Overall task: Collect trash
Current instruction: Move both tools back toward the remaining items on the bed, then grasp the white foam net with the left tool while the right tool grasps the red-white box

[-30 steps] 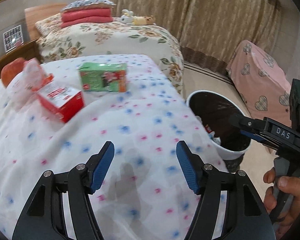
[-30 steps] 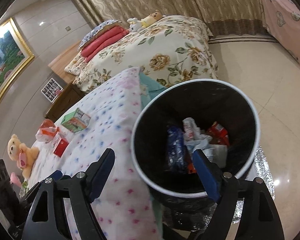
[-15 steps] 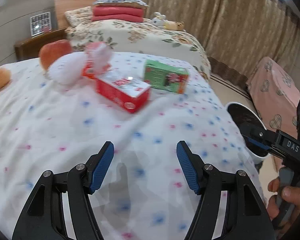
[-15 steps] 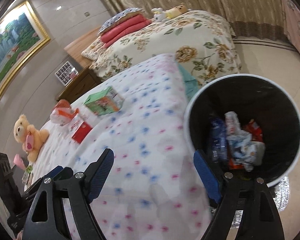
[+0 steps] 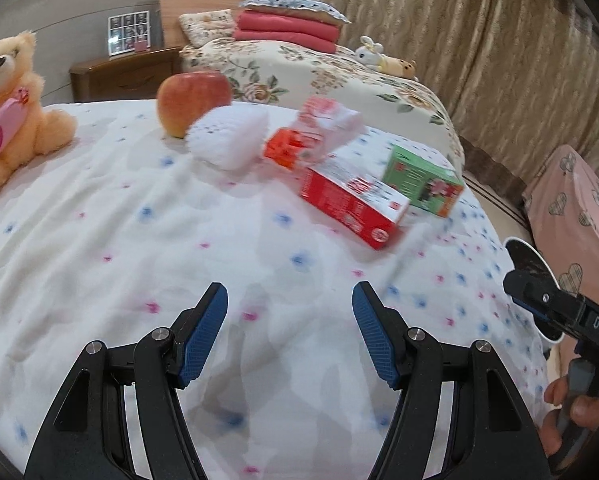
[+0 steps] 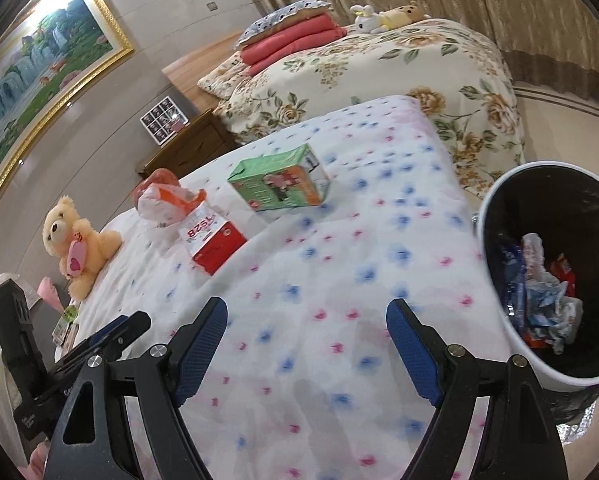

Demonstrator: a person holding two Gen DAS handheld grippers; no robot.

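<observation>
— What is being held by the two grippers?

— Nothing is being held. The left gripper (image 5: pixel 289 328) is being kept over the near part of the bedspread (image 5: pixel 139 248) with its blue pads (image 5: pixel 203 340) spread wide, and the right gripper (image 6: pixel 305 348) is being kept likewise, fingers well apart, above the bed's near right corner.

— And where is the trash being seen?

— On the far half of the bedspread. The red box (image 5: pixel 353 208) is lying flat, its long axis being run diagonally from the far middle toward the right edge (in the left wrist view its near short end is pointing at the bin side). Just beyond it, the green box (image 5: pixel 423 186) is resting close to the right edge, its long axis being laid roughly across the bed. A crumpled red-and-white wrapper (image 5: pixel 319 132) is touching the red box's far end, and a white packet (image 5: pixel 229 140) is lying beside that, against an apple (image 5: pixel 193 102).

— Is anything else being shown?

— A teddy bear (image 6: pixel 77 248) is sitting at the left edge. The bin (image 6: pixel 555 272) is standing on the floor just off the bed's right side, its black liner partly filled with wrappers (image 6: pixel 539 292) (blurred, so labels cannot be read).
</observation>
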